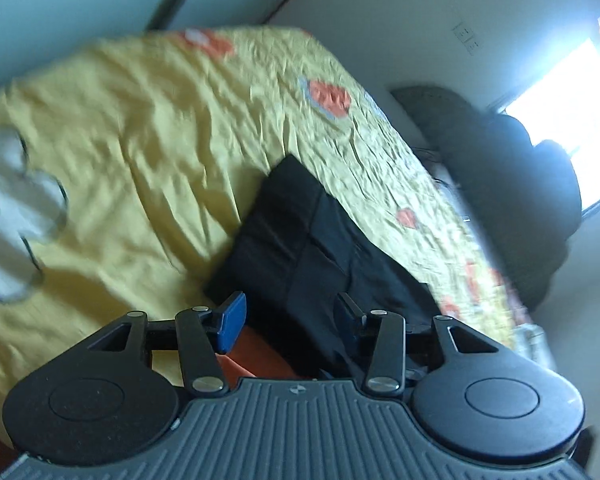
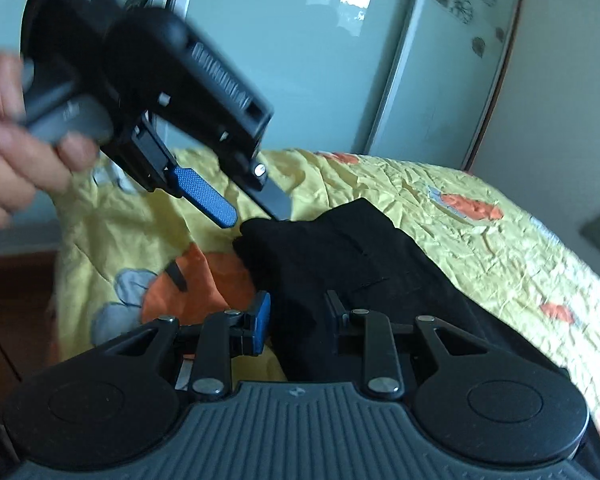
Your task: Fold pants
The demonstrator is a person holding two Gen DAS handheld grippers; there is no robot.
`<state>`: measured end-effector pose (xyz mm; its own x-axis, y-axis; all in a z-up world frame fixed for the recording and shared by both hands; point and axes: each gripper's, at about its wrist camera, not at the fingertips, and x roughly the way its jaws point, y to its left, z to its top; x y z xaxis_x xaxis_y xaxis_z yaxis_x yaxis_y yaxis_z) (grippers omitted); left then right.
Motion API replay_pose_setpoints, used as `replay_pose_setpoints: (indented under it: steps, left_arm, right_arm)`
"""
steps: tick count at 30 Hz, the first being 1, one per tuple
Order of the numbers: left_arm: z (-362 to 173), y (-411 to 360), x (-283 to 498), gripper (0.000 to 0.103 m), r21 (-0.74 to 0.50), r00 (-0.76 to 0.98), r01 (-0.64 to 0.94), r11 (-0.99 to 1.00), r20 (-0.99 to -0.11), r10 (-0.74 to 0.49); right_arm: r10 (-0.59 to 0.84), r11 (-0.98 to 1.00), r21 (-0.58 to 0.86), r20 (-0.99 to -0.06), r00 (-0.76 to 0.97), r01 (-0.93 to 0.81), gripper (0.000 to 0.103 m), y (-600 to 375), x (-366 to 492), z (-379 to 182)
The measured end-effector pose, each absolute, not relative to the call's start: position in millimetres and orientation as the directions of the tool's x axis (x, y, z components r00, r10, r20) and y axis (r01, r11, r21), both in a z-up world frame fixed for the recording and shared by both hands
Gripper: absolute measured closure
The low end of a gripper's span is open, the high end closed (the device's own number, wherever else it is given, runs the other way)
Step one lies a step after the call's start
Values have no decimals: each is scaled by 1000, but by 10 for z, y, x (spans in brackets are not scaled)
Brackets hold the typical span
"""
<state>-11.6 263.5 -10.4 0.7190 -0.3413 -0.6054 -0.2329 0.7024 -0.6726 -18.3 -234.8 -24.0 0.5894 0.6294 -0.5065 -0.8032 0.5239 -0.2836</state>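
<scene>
Two hand-held grippers are working black pants [image 2: 340,248] lying folded on the yellow bed [image 2: 480,264]. Right hand-held gripper [image 2: 298,312] is pinching fabric; left hand-held gripper [image 2: 256,200] is standing open, empty. Risk: one-sided hold is dragging the fold askew.

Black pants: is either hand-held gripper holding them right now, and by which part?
The left hand-held gripper is open just above a corner of the pants, holding nothing. The right hand-held gripper has dark cloth between its fingers; an actual grip cannot be told.
</scene>
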Motion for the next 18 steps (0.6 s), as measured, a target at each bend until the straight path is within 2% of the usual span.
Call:
replay_pose_setpoints:
  steps: [6, 7, 8, 9, 12, 17, 18]
  left_arm:
    - [-259, 2571, -25, 52, -710, 718, -243, 661, -590, -370]
    - [-263, 2552, -15, 54, -707, 721, -243, 664, -590, -364]
    - [-262, 2537, -19, 58, -704, 726, -244, 667, -589, -356]
    - [-257, 2526, -40, 73, -696, 729, -243, 676, -591, -346]
    - [-265, 2518, -59, 92, -668, 725, -249, 702, -609, -322]
    - [-333, 2551, -112, 92, -667, 718, -263, 697, -618, -321]
    - [-360, 2558, -93, 87, -675, 715, -270, 686, -618, -326]
  right_arm:
    - [583, 527, -369, -499, 641, -766, 76, -2204, -200, -350]
    - [582, 528, -379, -490, 649, -760, 81, -2186, -204, -360]
    - [581, 525, -395, -481, 657, -754, 89, -2175, -215, -368]
    - [582, 517, -411, -473, 661, -750, 91, -2157, -230, -379]
    - [586, 496, -432, -474, 658, -753, 95, -2121, -258, -419]
    - [637, 496, -325, -494, 592, -805, 96, -2249, -274, -315]
    - [624, 490, -336, -509, 593, -805, 96, -2232, -274, -339]
